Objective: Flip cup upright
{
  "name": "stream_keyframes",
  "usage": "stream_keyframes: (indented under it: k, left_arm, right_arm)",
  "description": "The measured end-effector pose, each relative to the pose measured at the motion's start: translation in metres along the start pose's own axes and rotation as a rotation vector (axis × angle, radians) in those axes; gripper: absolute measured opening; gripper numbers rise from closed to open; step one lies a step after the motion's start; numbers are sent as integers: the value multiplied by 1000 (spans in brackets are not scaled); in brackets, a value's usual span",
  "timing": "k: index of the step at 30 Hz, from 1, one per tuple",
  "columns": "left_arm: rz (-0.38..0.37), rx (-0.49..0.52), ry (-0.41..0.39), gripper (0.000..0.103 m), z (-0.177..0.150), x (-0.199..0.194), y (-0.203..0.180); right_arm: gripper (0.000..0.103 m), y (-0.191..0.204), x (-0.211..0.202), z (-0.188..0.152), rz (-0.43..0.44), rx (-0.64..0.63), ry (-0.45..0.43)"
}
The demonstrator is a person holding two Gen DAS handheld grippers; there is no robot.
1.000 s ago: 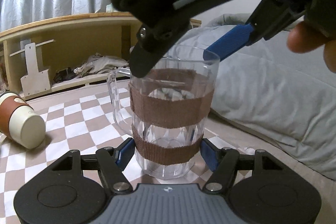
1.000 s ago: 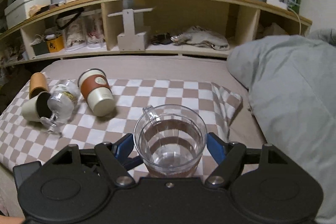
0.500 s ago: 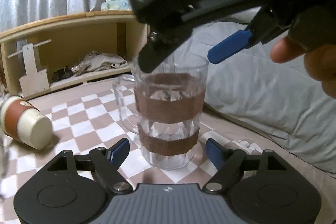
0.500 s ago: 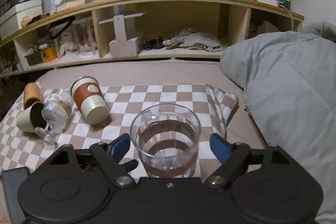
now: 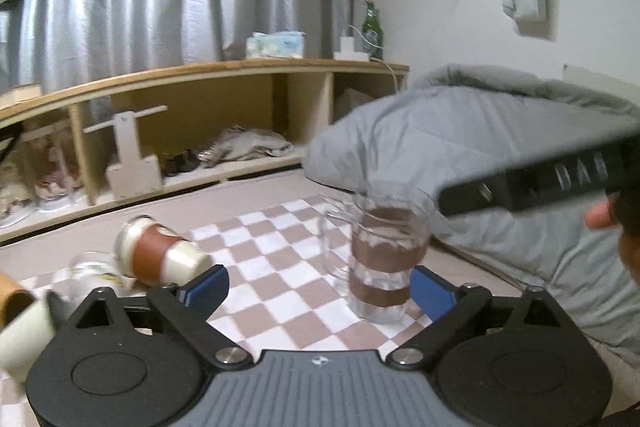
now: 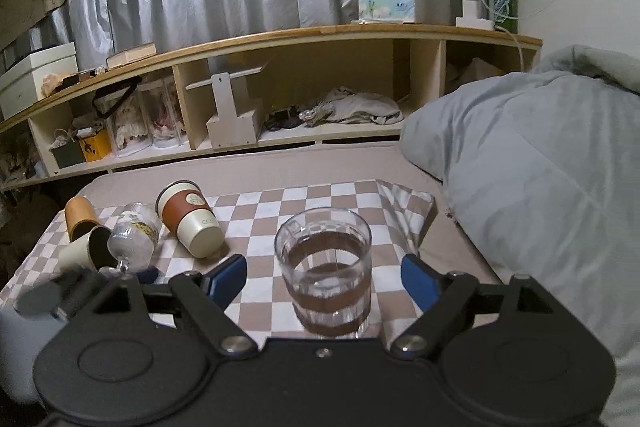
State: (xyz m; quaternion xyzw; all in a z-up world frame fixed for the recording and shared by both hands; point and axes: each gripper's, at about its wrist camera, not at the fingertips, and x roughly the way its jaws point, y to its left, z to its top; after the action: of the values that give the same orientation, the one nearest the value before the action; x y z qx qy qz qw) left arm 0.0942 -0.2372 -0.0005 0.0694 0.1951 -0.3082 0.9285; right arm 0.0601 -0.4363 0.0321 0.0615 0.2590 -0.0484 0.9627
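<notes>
Clear mug (image 6: 325,271) with two brown bands stands upright on the checkered cloth (image 6: 264,205) on the bed, mouth up, toward the cloth's right side, near the grey duvet (image 6: 540,163). We judge the flip on this one done; step in hand is release and clear-out.

Right gripper (image 6: 323,277): blue pads spread wide, mug sits between them with gaps on both sides, nothing held. Left gripper (image 5: 318,285): also wide and empty; the mug is close to its right pad (image 5: 430,291), contact we can't tell.

Other cups lie tipped at the cloth's left: paper cup with brown sleeve (image 6: 188,221) on its side, a clear stemmed glass (image 6: 130,237) down beside it, a cream cup (image 6: 82,253) and an orange-brown cup (image 6: 80,217) at the far left edge.

Next move, as we see it: pick one of those. The sleeve cup is the most open. Approach from the side, close on the sleeve, rotate base-down. Soft bedding under the cloth, so set it down flat or it tips again.
</notes>
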Motion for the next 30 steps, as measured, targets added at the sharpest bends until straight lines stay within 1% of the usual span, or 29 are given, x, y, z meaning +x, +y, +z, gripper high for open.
stream_keyframes:
  k: [5,10,13,15,16,18,20,30]
  left_arm:
    - [29,-45,-19,103,10,-40,17]
    - [72,-54,-34,103,10,-74,31]
    - [84,-75,-29,103,8,-89,41]
    - [94,-80,-31,103,6,-98,46]
    - [98,-83,-32,103,5,-102,49]
    - [75,-84,-8,103,4,-106,54]
    - [70,-98,-3,103,1,-111,59]
    - [105,-99,-17,103,-19,-120,72]
  right_arm:
    - [86,10,-26,-9,-9,5,-23]
    - [92,24,-50,-17,-27,-4,-63]
    - [98,33,-62,-21,-34,-9,-80]
    - [99,39,-69,-25,-38,-12,-88]
    - [100,42,-72,-27,-40,-13,-91]
    - [102,48,-78,-31,-46,-18,-96]
    - [103,51,-82,-35,-55,-17,-100]
    - [103,68,-90,-59,-83,-1,-94]
